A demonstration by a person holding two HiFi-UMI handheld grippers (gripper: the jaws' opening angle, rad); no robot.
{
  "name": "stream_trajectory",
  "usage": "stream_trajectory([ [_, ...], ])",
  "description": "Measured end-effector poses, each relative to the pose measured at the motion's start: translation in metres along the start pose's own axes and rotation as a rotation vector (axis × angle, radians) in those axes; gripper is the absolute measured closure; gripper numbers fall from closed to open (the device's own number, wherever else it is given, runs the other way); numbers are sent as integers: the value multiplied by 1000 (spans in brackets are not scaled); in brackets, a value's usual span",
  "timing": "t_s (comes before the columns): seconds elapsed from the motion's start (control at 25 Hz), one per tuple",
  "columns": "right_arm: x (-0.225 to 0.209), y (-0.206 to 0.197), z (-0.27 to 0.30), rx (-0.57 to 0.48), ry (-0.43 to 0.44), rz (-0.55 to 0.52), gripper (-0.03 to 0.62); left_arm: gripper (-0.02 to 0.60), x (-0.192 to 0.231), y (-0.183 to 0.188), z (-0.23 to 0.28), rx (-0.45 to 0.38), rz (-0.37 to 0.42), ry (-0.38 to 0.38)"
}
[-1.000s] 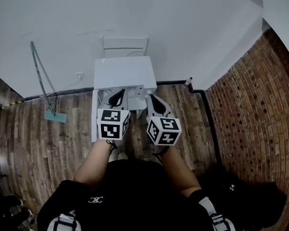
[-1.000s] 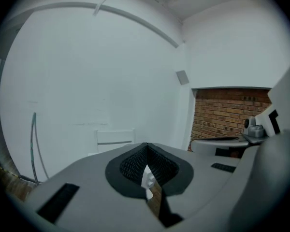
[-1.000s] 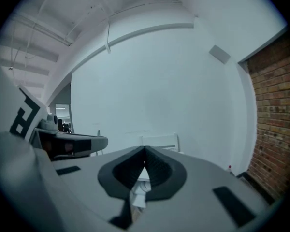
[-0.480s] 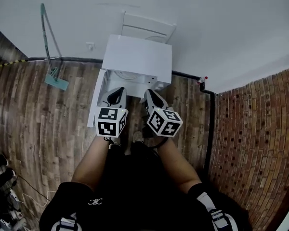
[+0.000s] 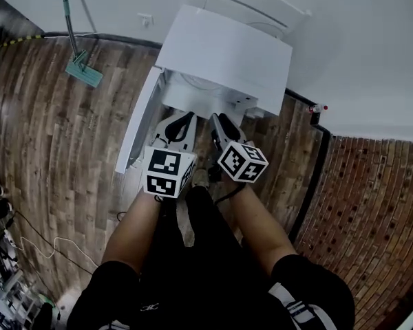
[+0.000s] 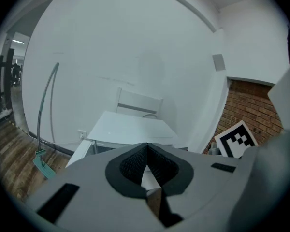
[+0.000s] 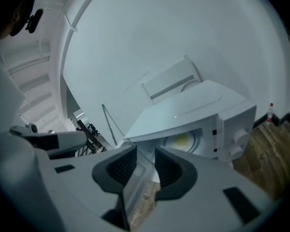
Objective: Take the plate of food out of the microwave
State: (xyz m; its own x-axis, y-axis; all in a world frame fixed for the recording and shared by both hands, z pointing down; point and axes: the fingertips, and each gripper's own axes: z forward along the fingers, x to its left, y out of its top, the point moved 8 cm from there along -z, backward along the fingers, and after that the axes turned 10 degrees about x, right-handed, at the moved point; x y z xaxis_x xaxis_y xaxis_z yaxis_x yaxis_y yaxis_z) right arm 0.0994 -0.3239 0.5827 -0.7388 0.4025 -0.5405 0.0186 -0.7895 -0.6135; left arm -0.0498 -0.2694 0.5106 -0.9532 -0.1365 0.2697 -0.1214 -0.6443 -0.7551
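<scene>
The white microwave [image 5: 227,50] stands on the wooden floor with its door [image 5: 134,126] swung open to the left. In the right gripper view a plate with yellow food [image 7: 182,140] lies inside the cavity. Both grippers hang side by side just in front of the opening. My left gripper [image 5: 184,117] is shut, its tips meeting [image 6: 146,149] with nothing held. My right gripper [image 5: 217,117] has just been opening; its jaws [image 7: 145,154] stand apart with nothing between them. The door's edge shows beyond the gap.
A green mop [image 5: 82,71] leans on the white wall at the left. A white chair [image 5: 258,2] stands behind the microwave. A red-capped bottle [image 5: 318,108] sits by the brick wall [image 5: 372,205]. Cables [image 5: 27,239] lie on the floor at lower left.
Both grippers have come down and closer to the microwave's open front. The head view has dropped nearer, so the microwave looks larger and its cavity shows.
</scene>
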Motion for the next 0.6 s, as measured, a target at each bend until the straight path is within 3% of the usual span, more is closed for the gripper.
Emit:
stream_trajectory([
  [0.12, -37, -25, 45, -7, -32, 3, 477, 581, 22, -34, 33, 16, 0, 15],
  [0.28, -80, -53, 97, -54, -58, 66, 411, 581, 47, -84, 67, 63, -42, 14],
  [0.36, -96, -60, 117, -99, -111, 95, 345, 581, 52, -105, 79, 90, -50, -3],
  [0.6, -122, -55, 161, -237, -255, 122, 336, 581, 49, -126, 103, 130, 57, -35],
])
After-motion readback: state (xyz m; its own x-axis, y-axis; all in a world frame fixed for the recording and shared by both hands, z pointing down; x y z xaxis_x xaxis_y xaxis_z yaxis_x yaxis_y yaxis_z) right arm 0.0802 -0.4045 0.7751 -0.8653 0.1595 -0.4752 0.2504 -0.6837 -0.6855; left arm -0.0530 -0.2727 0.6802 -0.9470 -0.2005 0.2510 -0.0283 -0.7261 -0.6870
